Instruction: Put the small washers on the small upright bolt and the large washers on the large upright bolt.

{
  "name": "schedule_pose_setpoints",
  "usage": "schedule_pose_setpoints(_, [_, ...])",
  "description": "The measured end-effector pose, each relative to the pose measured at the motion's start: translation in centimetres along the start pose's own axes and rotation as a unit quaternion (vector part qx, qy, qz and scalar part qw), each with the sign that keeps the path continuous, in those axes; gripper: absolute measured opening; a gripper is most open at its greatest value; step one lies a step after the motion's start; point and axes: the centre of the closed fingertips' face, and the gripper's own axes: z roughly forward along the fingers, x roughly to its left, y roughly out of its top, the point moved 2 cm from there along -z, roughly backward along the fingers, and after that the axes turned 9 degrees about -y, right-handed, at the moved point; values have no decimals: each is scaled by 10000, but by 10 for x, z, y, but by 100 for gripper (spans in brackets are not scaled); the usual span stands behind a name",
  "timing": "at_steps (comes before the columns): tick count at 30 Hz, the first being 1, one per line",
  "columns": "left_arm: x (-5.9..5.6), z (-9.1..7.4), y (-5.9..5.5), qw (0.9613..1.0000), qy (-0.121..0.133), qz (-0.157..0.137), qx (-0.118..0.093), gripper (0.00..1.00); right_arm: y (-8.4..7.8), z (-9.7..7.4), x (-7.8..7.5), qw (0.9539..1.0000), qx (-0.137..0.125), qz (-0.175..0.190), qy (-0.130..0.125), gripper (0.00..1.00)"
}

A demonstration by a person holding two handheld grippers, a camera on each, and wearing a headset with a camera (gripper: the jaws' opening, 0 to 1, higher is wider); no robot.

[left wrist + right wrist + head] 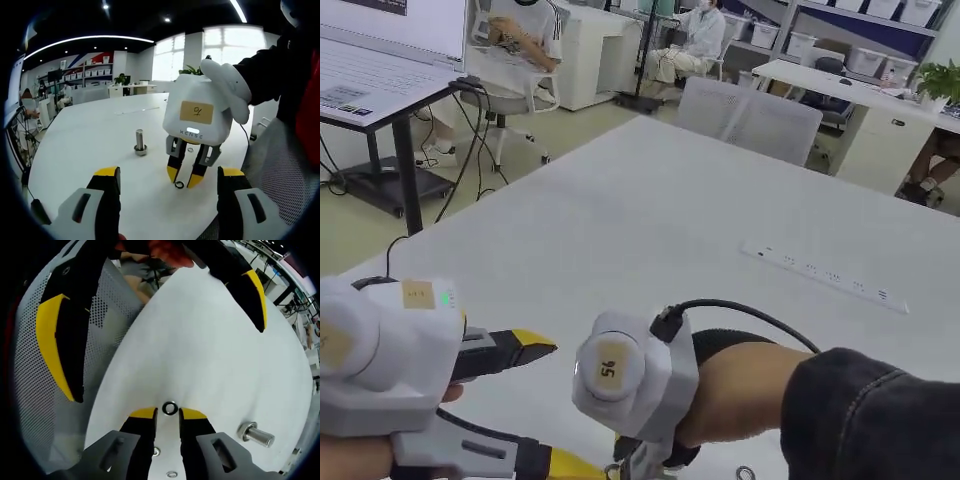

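A small dark washer lies on the white table, right at the tips of my right gripper. Its jaws stand a narrow gap apart on either side of the washer, pointing down at the table. From the left gripper view the same washer sits under the right gripper. An upright metal bolt stands a little beyond, with a ring at its foot; it also appears as a bolt lying sideways in the right gripper view. My left gripper is wide open and holds nothing.
Two more loose washers lie near the right gripper's body. A white power strip lies on the far right of the table. A mesh chair stands at the far edge. People sit at desks behind.
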Motion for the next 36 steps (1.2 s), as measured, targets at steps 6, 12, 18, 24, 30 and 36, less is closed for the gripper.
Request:
schedule_pose_setpoints(6, [0,0,1,10000,7,7,-19,79,0,0,-2,10000,-5,57,2,18])
schedule_pose_setpoints(12, [1,0,1,10000,16,6,-30,79,0,1,-4,10000,-14,32,-16,14])
schedule_pose_setpoints(18, [2,0,1,10000,12,3,-29,79,0,1,-4,10000,-10,39,10,14])
schedule_pose_setpoints(24, [2,0,0,10000,2,-1,-14,79,0,1,-4,10000,-1,41,29,14])
schedule_pose_setpoints(30, [1,0,0,10000,-8,0,-13,79,0,1,-3,10000,-1,79,43,14])
schedule_pose_setpoints(36, [0,1,-1,10000,-45,23,22,79,-3,0,-2,9999,22,135,57,14])
